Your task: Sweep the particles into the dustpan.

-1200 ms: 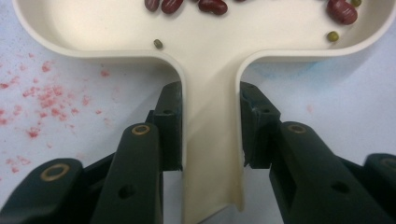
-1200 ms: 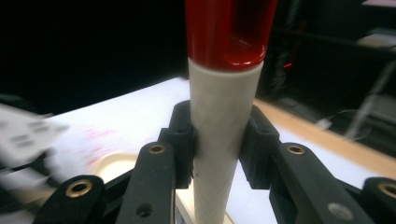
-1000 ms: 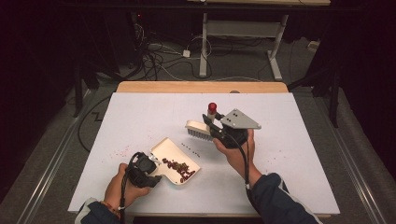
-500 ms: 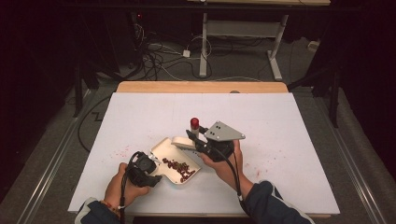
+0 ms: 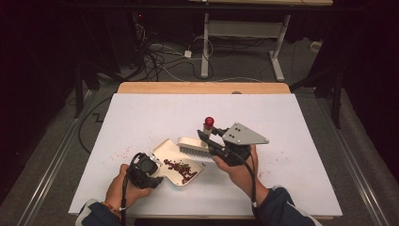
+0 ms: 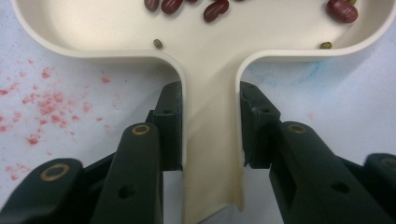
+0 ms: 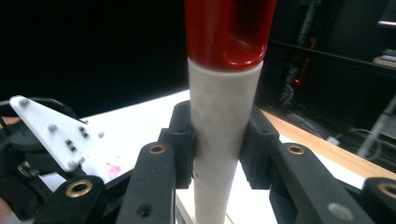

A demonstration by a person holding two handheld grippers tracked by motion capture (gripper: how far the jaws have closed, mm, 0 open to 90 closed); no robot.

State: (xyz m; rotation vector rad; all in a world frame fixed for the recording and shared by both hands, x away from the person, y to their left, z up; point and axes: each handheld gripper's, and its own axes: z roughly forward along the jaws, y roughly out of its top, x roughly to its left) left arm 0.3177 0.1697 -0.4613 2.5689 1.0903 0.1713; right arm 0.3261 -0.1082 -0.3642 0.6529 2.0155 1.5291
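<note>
Brush (image 5: 194, 147) lies level, red-tipped handle (image 5: 208, 123) rising over the dustpan (image 5: 165, 149).

The high view looks forward and down on the whole table (image 5: 291, 117). Both gripper views sit close, one facing down at that table, one level across it.
</note>
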